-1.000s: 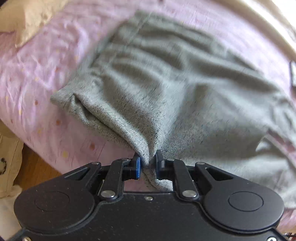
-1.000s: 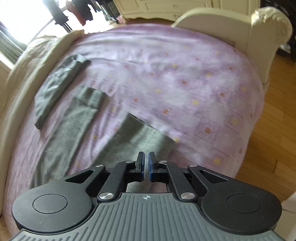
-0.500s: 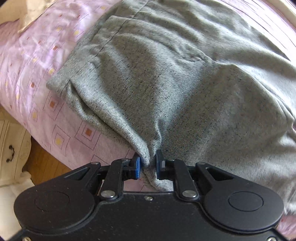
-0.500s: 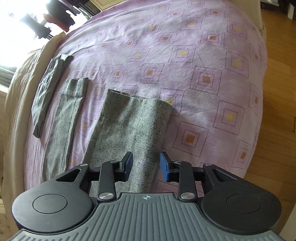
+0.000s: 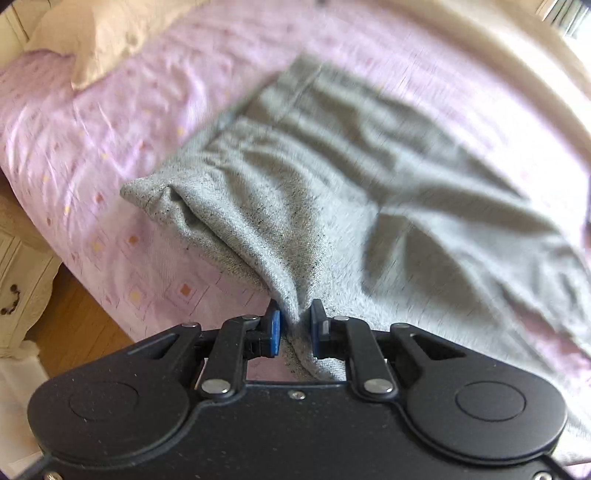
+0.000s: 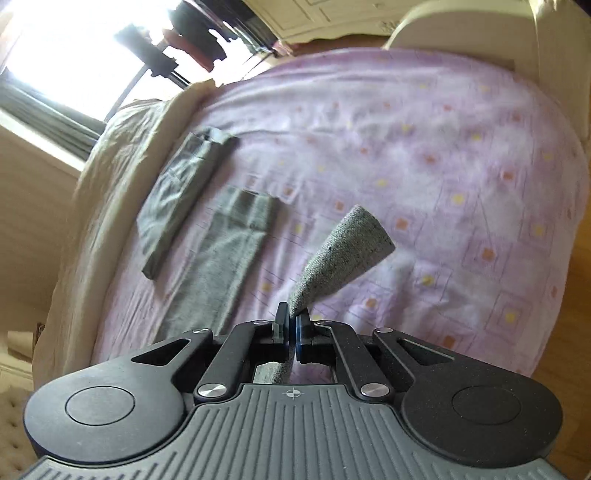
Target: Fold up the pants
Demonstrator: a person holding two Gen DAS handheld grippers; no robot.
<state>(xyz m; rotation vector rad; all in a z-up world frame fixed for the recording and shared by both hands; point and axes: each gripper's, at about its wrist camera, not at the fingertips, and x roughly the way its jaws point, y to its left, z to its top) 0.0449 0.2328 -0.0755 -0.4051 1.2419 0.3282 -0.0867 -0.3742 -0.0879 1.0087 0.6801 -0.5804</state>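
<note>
Grey pants (image 5: 332,206) lie spread on the pink bedsheet (image 5: 110,155), waistband end at the left. My left gripper (image 5: 294,325) is shut on a bunched edge of the pants near the waist and lifts it slightly. In the right wrist view my right gripper (image 6: 291,326) is shut on the end of one grey pant leg (image 6: 347,254) and holds it up off the bed, so the leg hangs in a cone. The other pant leg (image 6: 225,254) lies flat on the sheet to the left.
A darker grey folded garment (image 6: 184,192) lies beside the flat leg near a cream blanket (image 6: 110,177). A cream pillow (image 5: 110,33) sits at the head. The bed edge and wooden floor (image 5: 74,325) are close. A white footboard (image 6: 480,33) stands beyond.
My right gripper, open over the pant leg half a second ago, has shut on it and lifted it off the bed. My left gripper keeps its grip and has pulled back and up.
</note>
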